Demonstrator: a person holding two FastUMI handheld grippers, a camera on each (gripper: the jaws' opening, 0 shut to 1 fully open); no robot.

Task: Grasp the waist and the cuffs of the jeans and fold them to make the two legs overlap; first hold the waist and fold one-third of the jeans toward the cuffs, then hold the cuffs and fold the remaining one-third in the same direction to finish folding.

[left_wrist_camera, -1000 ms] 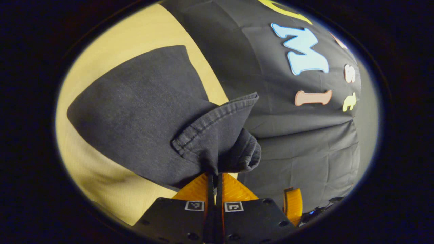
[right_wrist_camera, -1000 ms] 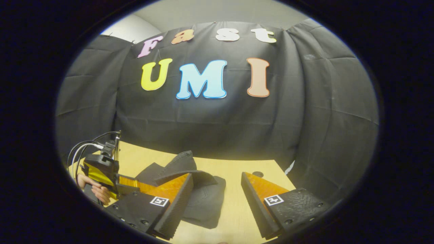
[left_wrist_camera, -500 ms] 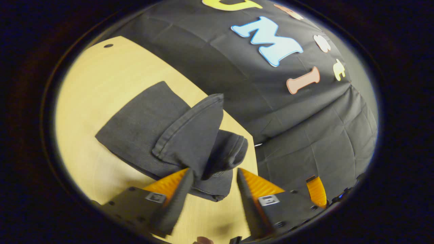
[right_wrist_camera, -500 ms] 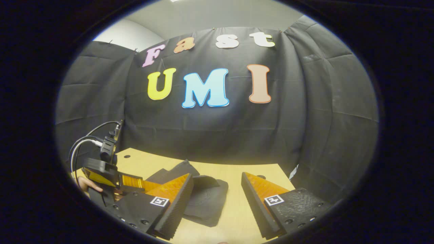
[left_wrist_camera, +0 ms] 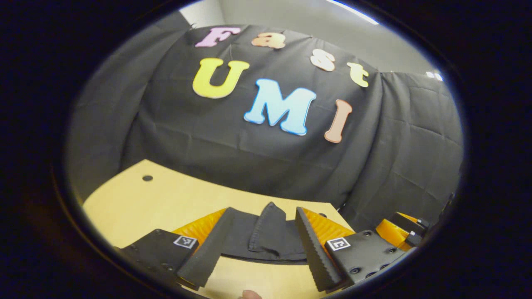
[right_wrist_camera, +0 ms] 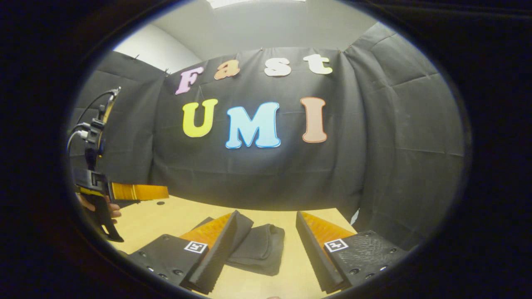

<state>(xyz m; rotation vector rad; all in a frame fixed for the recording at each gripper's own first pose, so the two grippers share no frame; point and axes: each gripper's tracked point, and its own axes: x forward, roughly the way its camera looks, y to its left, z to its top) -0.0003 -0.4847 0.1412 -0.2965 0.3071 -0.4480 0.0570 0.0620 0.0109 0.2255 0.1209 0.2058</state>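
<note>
The dark grey jeans [left_wrist_camera: 266,241] lie folded into a compact stack on the yellow table [left_wrist_camera: 137,199], one hemmed edge ridged up on top. My left gripper [left_wrist_camera: 259,245] is open, above and short of the stack, holding nothing. In the right gripper view the same jeans [right_wrist_camera: 259,249] rest flat between and beyond my fingers. My right gripper [right_wrist_camera: 266,249] is open too, raised off the cloth. The left gripper's orange fingers [right_wrist_camera: 139,191] show farther off at the left of that view, lifted above the table, with a hand [right_wrist_camera: 97,206] on the handle.
The table has a small round hole [left_wrist_camera: 147,178] near its far left corner. The black cloth wall hangs close behind the table's far edge [right_wrist_camera: 257,207]. The other gripper's orange body [left_wrist_camera: 401,230] pokes in at the right of the left gripper view.
My left gripper let go of the cuffs, opened, and lifted up and back; the cuffs dropped onto the stack. My right gripper stayed open and tilted up slightly.
</note>
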